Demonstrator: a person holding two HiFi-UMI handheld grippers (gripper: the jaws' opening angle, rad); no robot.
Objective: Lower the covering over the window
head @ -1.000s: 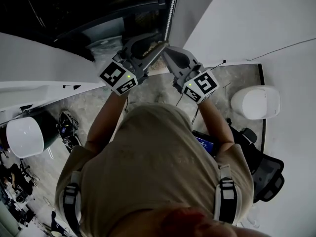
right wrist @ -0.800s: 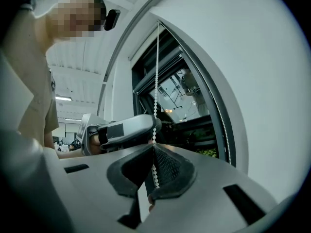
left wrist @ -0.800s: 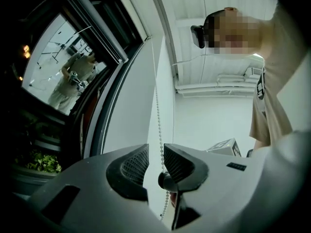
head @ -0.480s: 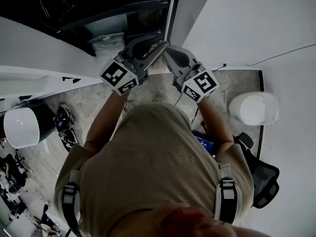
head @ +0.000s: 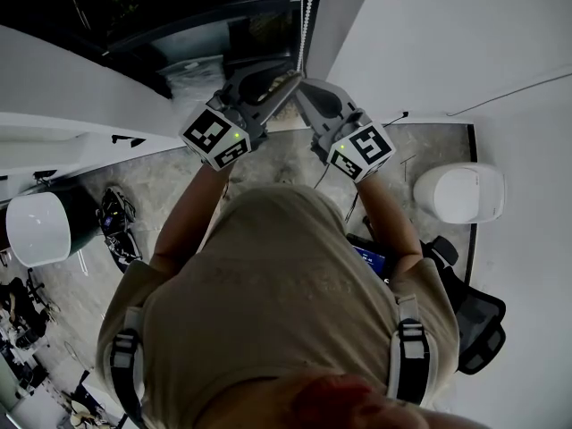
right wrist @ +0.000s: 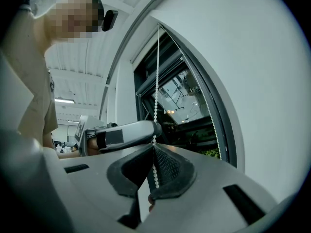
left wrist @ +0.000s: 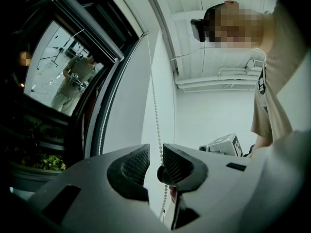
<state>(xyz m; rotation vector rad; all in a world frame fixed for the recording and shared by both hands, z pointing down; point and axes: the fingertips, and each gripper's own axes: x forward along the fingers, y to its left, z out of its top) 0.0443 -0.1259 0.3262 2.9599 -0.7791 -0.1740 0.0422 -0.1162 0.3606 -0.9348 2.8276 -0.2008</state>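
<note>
Two grippers are working one bead chain (left wrist: 155, 106) beside the window (left wrist: 63, 67). We are keeping the right gripper (right wrist: 153, 152) clamped on that chain, pinching the beads right at its fingertips, with the strand running up from them toward the top of the frame. The left gripper (left wrist: 155, 148) is sitting just beyond the right fingertips, farther up the strand. Its jaws have just been closing, and the chain is passing between the pads (left wrist: 175, 160), nearer one of them, but a gap is showing and nothing is being squeezed yet. We are judging that a hand-over-hand pull is being set up: once the left fingers bite, the right can let go. We are not seeing the covering itself in any view.
</note>
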